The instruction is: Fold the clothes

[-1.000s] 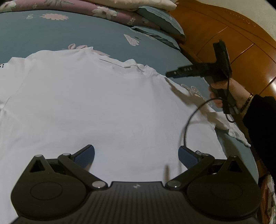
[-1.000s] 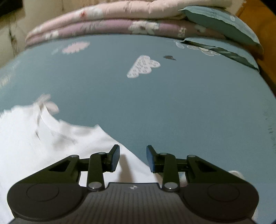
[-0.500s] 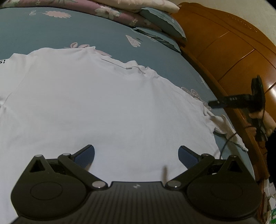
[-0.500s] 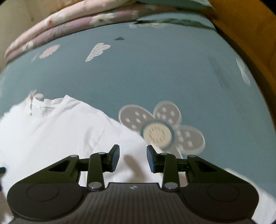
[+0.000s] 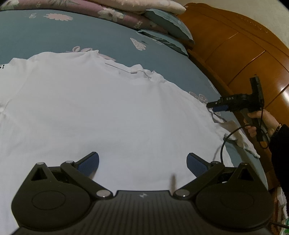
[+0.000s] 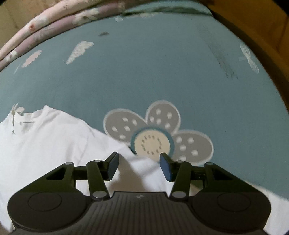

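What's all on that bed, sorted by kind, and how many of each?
White T-shirt: 1
Folded quilts stacked at the head of the bed: 2
Teal pillows: 2
Handheld tools: 2, left tool and right tool
Total: 7

You are in a bedroom of a home. You work on a bed with a teal sheet (image 5: 75, 34) that has printed flowers, like the big grey flower (image 6: 159, 133). At the far side, folded quilts (image 5: 101, 10) in pink and purple lie stacked, with a teal pillow (image 5: 169, 25) beside them. To the right stands a wooden headboard (image 5: 240, 54), glossy brown with curved panels. A white wall shows above it.
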`<state>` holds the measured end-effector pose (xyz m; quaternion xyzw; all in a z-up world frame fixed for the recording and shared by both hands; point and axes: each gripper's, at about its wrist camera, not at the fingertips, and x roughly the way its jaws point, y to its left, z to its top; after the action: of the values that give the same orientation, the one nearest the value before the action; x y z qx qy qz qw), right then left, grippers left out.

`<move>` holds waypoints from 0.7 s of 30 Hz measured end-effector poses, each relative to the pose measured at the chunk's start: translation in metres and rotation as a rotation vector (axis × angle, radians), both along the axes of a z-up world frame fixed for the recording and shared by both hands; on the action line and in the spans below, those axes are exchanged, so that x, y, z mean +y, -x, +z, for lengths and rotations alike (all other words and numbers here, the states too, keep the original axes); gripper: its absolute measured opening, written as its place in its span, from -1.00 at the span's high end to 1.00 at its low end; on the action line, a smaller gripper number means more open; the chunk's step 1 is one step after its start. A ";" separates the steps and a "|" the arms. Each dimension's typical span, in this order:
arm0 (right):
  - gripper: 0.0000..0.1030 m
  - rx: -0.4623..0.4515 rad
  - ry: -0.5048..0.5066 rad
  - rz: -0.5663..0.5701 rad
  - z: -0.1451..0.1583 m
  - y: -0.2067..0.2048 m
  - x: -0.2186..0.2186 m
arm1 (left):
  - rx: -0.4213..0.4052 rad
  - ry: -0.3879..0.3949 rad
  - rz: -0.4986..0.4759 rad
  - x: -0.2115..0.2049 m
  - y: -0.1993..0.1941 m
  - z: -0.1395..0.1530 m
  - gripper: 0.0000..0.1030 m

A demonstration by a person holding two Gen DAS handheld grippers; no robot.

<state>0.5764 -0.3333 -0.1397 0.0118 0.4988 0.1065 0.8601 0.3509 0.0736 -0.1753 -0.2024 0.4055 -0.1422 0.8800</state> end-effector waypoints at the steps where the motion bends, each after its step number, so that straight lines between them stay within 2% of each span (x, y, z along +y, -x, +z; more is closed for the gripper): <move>1: -0.06 -0.014 0.007 0.015 0.002 0.002 0.000 | 0.000 0.003 0.001 0.000 0.000 0.000 -0.99; 9: -0.04 -0.037 0.082 0.132 -0.008 0.001 0.010 | -0.006 -0.009 -0.003 -0.001 0.000 0.000 -0.99; 10: 0.01 -0.035 0.095 0.151 -0.011 0.001 0.014 | -0.007 -0.011 -0.004 -0.001 0.000 0.000 -0.99; 11: 0.23 -0.033 0.108 0.170 -0.014 0.001 0.018 | -0.008 -0.011 -0.004 -0.001 0.000 0.000 -0.99; 13: 0.83 -0.042 0.128 0.193 -0.013 0.003 0.026 | -0.009 -0.011 -0.004 -0.002 0.000 0.000 -0.99; 16: 0.88 -0.072 0.171 0.207 -0.010 0.003 0.037 | -0.010 -0.016 -0.004 -0.003 0.001 0.001 -0.99; 21: 0.89 -0.113 0.166 0.173 -0.008 -0.012 0.045 | -0.009 -0.010 -0.003 -0.002 0.000 0.001 -0.99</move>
<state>0.5883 -0.2880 -0.1473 -0.1086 0.4558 0.1392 0.8724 0.3504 0.0712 -0.1745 -0.1968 0.4026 -0.1422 0.8826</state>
